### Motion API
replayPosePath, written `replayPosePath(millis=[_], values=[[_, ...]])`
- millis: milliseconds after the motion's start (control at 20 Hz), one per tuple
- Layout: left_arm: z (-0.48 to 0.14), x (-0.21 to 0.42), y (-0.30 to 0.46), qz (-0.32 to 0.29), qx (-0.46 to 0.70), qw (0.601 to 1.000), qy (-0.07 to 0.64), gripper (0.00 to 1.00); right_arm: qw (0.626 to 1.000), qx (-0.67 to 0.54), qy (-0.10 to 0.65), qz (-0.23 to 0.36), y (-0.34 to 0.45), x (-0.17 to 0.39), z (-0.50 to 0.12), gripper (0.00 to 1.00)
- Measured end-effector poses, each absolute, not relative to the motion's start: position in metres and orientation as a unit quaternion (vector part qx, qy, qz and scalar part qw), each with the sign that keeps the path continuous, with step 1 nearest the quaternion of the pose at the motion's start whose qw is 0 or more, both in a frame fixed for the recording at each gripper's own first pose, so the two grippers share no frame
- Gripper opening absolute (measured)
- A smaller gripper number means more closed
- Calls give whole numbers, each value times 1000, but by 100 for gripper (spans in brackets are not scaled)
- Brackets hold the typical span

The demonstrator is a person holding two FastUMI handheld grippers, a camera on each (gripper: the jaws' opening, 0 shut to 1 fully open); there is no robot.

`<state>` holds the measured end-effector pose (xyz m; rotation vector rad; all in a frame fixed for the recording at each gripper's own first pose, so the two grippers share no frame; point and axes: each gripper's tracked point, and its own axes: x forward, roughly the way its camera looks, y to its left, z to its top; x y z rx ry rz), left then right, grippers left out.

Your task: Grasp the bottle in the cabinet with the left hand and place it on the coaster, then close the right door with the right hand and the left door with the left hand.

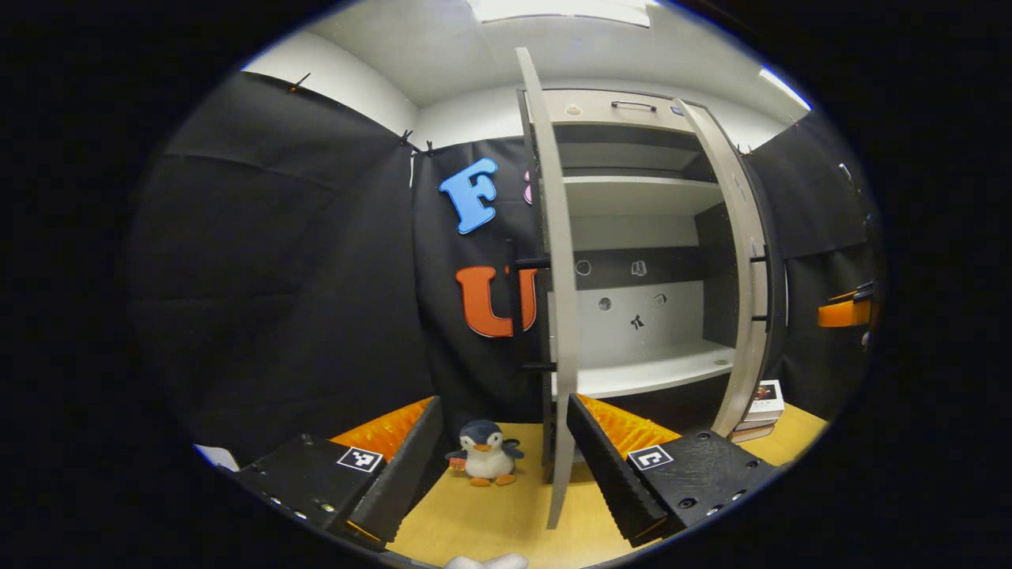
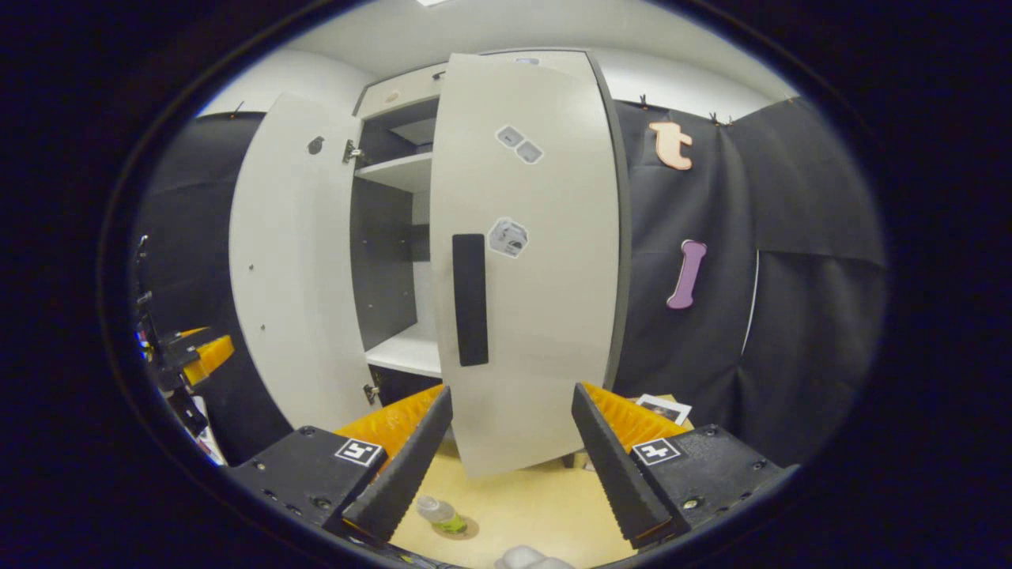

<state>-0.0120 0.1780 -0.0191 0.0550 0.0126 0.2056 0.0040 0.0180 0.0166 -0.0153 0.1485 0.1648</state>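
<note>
Low at six o'clock in the right gripper view, right gripper (image 2: 511, 387) spread wide, holding nothing; just at seven o'clock of it, bottle (image 2: 441, 514) resting on coaster (image 2: 465, 528) on the table (image 2: 522, 506), so first step judged done and right door (image 2: 538, 261) judged next. Straight ahead at twelve o'clock, that door half swung, its outer face toward the fingers, dark handle (image 2: 470, 299) at eleven o'clock. Press flat on the face near the free edge by the handle, not near the hinge side at three o'clock; push steadily and follow the swing round, without pinching. Keep the fingers high enough to clear the bottle below. Mind the door's lower edge, sweeping close over the table. Farther at nine o'clock, left door (image 2: 288, 269) wide open, with plenty of room between the two doors. Low at six o'clock in the left gripper view, left gripper (image 1: 504, 399) likewise wide and empty, penguin (image 1: 484, 452) between its fingers on the table, left door edge-on at twelve o'clock just beyond. Keep that gripper back, clear of both edges. Deeper at one o'clock, bare shelf (image 1: 648, 367); at four o'clock, books (image 1: 763, 403) beside the right door's foot, a possible snag.
</note>
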Motion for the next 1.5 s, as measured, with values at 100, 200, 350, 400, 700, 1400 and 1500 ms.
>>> replayPosePath(millis=[100, 200, 350, 400, 700, 1400, 1500], values=[[-13, -5, 202, 117, 26, 993, 1, 96, 994, -5, 82, 78, 21, -4, 11, 100], [-11, 2, 226, 131, 30, 991, 0, 96, 993, -4, 87, 74, 24, -13, 8, 100], [-7, 17, 254, 147, 22, 989, 2, 96, 994, -7, 91, 63, 24, -23, 6, 100], [-5, 23, 260, 151, 18, 988, 1, 96, 994, -8, 94, 59, 25, -27, 4, 100], [22, 51, 268, 149, 4, 988, -29, 96, 994, -16, 102, 36, 18, -39, 4, 100], [33, 66, 233, 136, 18, 990, -28, 88, 992, 0, 106, 63, 8, -28, -5, 99], [34, 67, 217, 126, 21, 992, -26, 88, 993, 0, 101, 62, 0, -22, -5, 99]])
